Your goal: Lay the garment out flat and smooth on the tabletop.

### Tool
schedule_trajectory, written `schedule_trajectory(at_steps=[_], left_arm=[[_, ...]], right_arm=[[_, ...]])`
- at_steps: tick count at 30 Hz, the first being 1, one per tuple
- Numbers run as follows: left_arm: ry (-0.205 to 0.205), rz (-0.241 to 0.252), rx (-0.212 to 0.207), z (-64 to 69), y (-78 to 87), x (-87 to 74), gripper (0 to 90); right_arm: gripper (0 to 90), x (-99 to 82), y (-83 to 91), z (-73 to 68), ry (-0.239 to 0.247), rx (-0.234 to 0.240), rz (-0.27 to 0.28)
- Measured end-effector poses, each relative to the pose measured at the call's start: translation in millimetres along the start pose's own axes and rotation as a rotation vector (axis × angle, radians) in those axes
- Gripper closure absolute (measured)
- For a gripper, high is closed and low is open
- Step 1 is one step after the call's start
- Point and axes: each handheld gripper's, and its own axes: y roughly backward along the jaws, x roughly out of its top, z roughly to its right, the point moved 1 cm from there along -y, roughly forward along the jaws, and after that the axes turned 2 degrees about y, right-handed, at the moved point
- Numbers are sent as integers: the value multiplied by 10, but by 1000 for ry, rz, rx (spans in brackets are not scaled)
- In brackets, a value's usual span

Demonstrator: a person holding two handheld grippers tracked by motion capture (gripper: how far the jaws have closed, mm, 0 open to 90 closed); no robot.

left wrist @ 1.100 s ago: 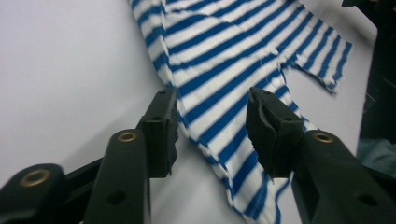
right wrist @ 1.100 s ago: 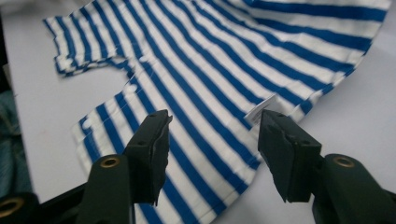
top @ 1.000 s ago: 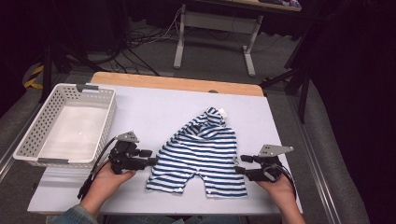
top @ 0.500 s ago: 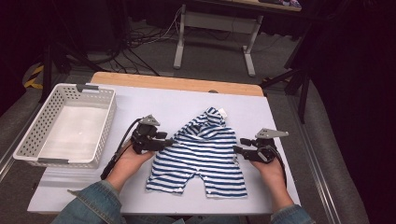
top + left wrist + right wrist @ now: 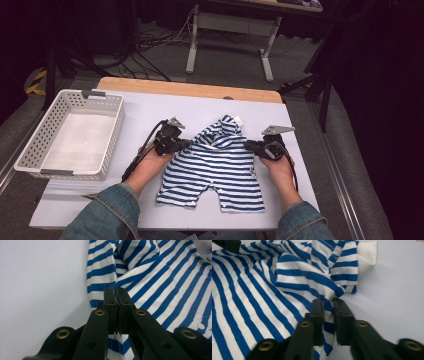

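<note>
**Both tools clamp the romper's upper edges**

A second ago the two tools sat low beside the striped romper (image 5: 216, 167), near its waist and legs, with their jaws apart. Now both have travelled up the sides of the garment toward its top, and their jaws have just been closing. The left tool (image 5: 186, 144) is clamped on the romper's left edge near the shoulder; in the left gripper view its jaws are pressed together with a thin fold of striped cloth (image 5: 117, 293) pinched between them. The right tool (image 5: 248, 145) grips the opposite edge at about the same height; in the right gripper view its jaws stand a little apart with a bunched fold of the fabric (image 5: 327, 306) held between them.

I judge this as the grasp that starts a fold or a lift: with both shoulders held, the top of the garment can be carried over the legs, or the whole piece raised.

The romper lies flat on the white bench (image 5: 150, 110), around the middle and toward the right half, well apart from the white basket (image 5: 107, 145) at the left edge. Its long axis runs from the near edge to the far edge of the bench: the two leg openings point at the person, the crumpled neck and tag point at the far edge.
</note>
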Motion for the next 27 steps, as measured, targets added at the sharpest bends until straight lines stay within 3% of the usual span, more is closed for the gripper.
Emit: schedule_trajectory(at_steps=[4, 6, 12, 16, 18, 24, 27], left_arm=[[8, -1, 10, -19, 38, -8, 892], [27, 19, 4, -29, 139, -11, 894], [18, 37, 8, -17, 323, -76, 894], [30, 31, 4, -2, 439, -205, 893], [27, 10, 8, 27, 517, -351, 893], [38, -29, -9, 64, 638, -627, 893], [52, -37, -27, 77, 692, -753, 892]], right_arm=[[870, 2, 0, -48, 8, 9, -13], [873, 8, 49, -92, 19, 18, -3], [874, -8, 169, -169, 32, 49, 3], [874, -63, 264, -275, 50, 90, -9], [874, -106, 301, -333, 59, 110, -19], [874, -221, 381, -431, 67, 127, -38], [876, -337, 445, -454, 49, 136, -49]])
